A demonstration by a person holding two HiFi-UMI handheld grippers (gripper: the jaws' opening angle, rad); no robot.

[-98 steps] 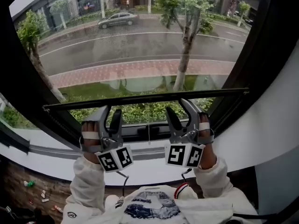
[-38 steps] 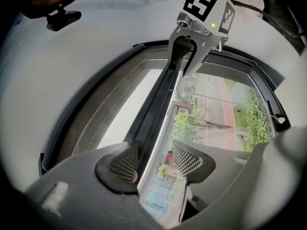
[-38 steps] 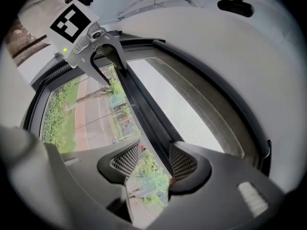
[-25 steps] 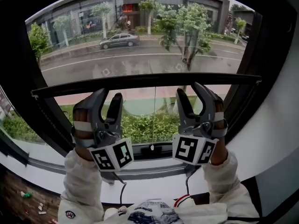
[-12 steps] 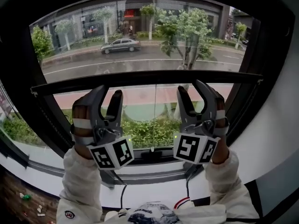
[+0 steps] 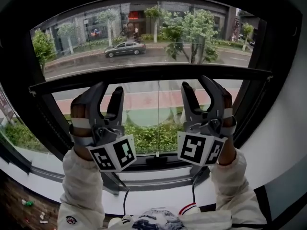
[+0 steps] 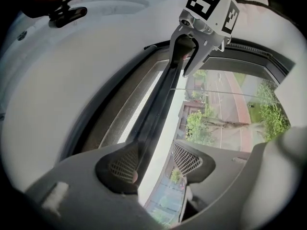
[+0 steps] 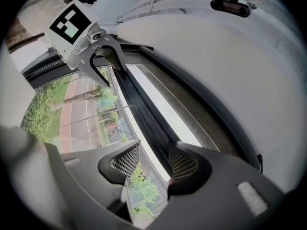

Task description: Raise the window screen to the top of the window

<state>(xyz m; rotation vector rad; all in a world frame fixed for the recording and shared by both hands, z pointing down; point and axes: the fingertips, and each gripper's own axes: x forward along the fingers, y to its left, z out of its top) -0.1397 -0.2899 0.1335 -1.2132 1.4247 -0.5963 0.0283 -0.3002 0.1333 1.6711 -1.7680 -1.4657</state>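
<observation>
The window screen's dark bottom bar (image 6: 153,74) runs across the window about halfway up, with mesh above it and clear glass below. My left gripper (image 6: 109,88) and right gripper (image 6: 196,82) point up at it side by side, each straddling the bar. In the left gripper view the bar (image 7: 163,99) lies against the left pad of the left gripper (image 7: 154,162), with a gap to the other pad. In the right gripper view the bar (image 8: 139,104) leans on the right pad of the right gripper (image 8: 148,162), and greenery shows past the other pad. Both stand open.
A thin pull cord (image 6: 158,119) hangs from the bar's middle down to the lower window frame (image 6: 158,161). The white sill (image 6: 158,190) curves below it. Dark side frames (image 6: 254,104) flank the opening. Outside are a street, trees and a parked car (image 6: 123,48).
The bar and both grippers have risen together. Earlier the bar sat low near the sill; more clear glass shows beneath it now.
</observation>
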